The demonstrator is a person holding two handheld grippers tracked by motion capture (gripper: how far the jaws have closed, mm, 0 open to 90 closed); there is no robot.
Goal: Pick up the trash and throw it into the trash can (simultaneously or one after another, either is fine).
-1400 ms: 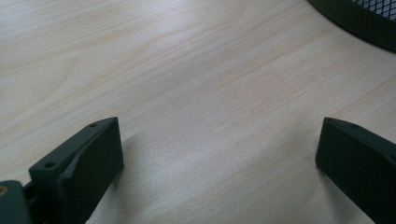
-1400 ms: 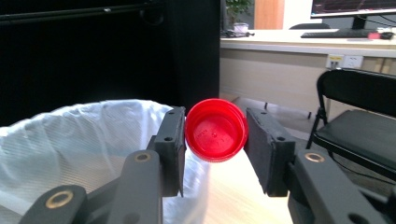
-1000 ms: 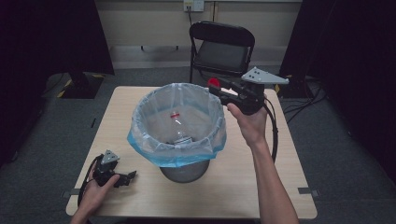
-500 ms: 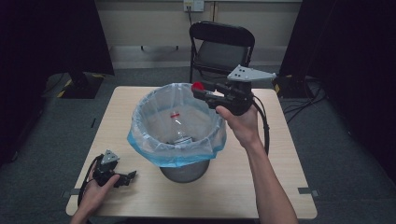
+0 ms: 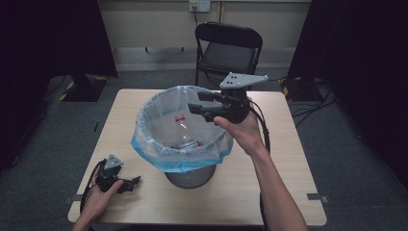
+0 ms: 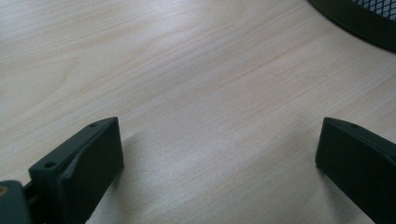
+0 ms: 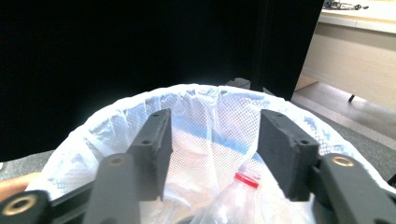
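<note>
My right gripper (image 7: 212, 154) has just been opening, nothing between its jaws, the bottle (image 7: 233, 200) below them in the lined bin (image 5: 180, 159); my left gripper (image 6: 217, 154) rests spread and empty.

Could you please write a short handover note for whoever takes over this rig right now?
Right tool: held over the bin, jaws apart with nothing between them; they have just been opening.
Left tool: resting on the table near its front left corner, jaws wide open, holding nothing.
Things: a clear plastic bottle with a red cap lies inside the bin's blue-rimmed bag, on other rubbish.
Done: the bottle appears to have been dropped in.
Left: draw the right tool back; I can see nothing else on the table to bin.
</note>
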